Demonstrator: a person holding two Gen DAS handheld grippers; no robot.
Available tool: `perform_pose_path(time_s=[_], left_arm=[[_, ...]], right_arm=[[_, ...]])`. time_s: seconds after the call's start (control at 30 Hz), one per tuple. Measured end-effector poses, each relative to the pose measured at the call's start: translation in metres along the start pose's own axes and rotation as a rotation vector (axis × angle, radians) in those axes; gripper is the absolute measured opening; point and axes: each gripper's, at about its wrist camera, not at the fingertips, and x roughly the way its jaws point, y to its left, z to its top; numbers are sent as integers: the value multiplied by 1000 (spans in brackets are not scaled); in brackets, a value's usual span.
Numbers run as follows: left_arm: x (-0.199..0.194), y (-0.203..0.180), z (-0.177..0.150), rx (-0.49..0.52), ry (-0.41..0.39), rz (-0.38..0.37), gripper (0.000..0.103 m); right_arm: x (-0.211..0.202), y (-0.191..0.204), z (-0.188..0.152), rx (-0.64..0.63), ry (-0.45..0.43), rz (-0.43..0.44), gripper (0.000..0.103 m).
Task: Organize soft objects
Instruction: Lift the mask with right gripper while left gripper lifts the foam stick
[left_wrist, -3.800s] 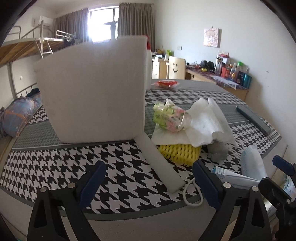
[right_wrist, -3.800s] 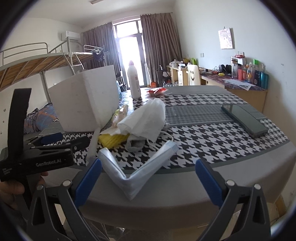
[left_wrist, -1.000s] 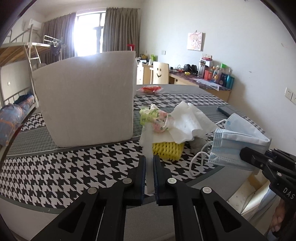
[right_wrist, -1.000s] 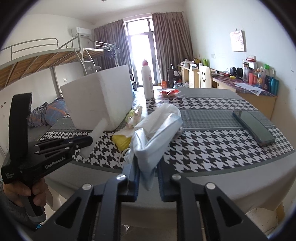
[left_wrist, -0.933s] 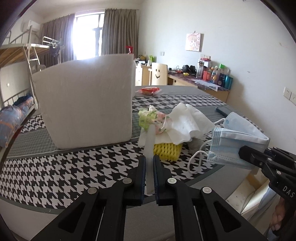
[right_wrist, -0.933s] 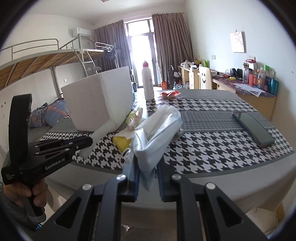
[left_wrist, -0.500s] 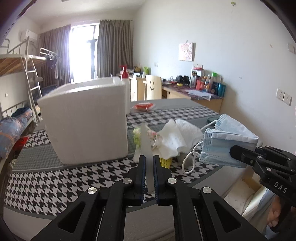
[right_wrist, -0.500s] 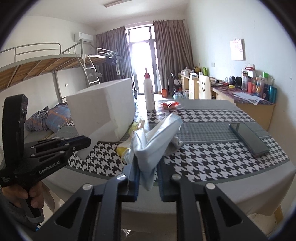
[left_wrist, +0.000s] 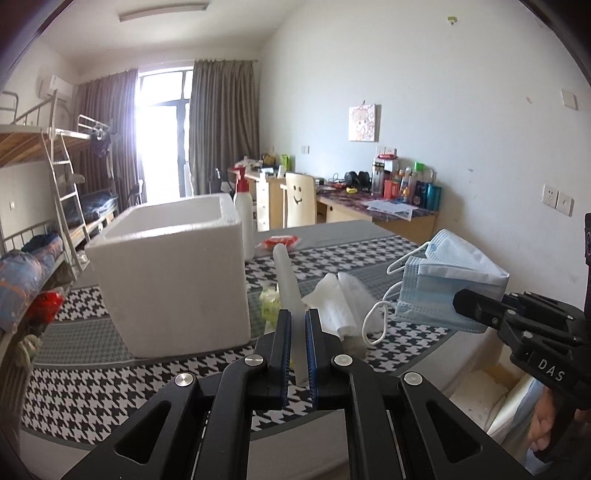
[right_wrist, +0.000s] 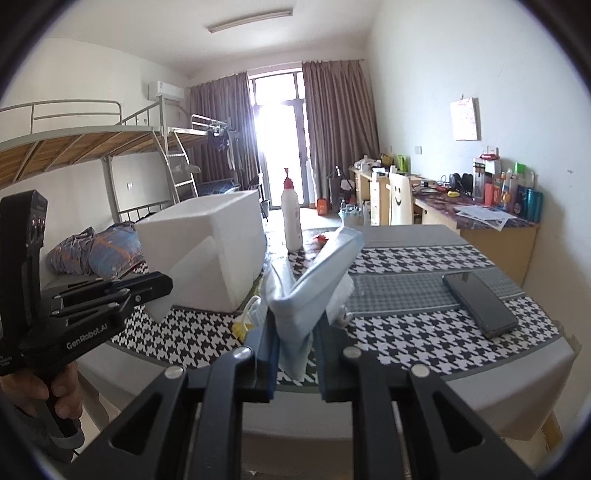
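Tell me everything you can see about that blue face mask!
The blue face mask is a pleated, papery-looking surgical mask with white ear loops dangling down. It is folded over on itself and held up in the air above the houndstooth table, touching nothing else. The right gripper has its jaws shut on the mask's lower edge, so the mask sticks up and away from them, a bit crumpled where it is pinched.
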Motion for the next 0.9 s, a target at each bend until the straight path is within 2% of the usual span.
perform_pose_path(time_s=[0.9], left_arm=[[-3, 1, 34, 8, -88, -25, 8]], right_arm=[[14, 3, 28, -21, -47, 13, 20]])
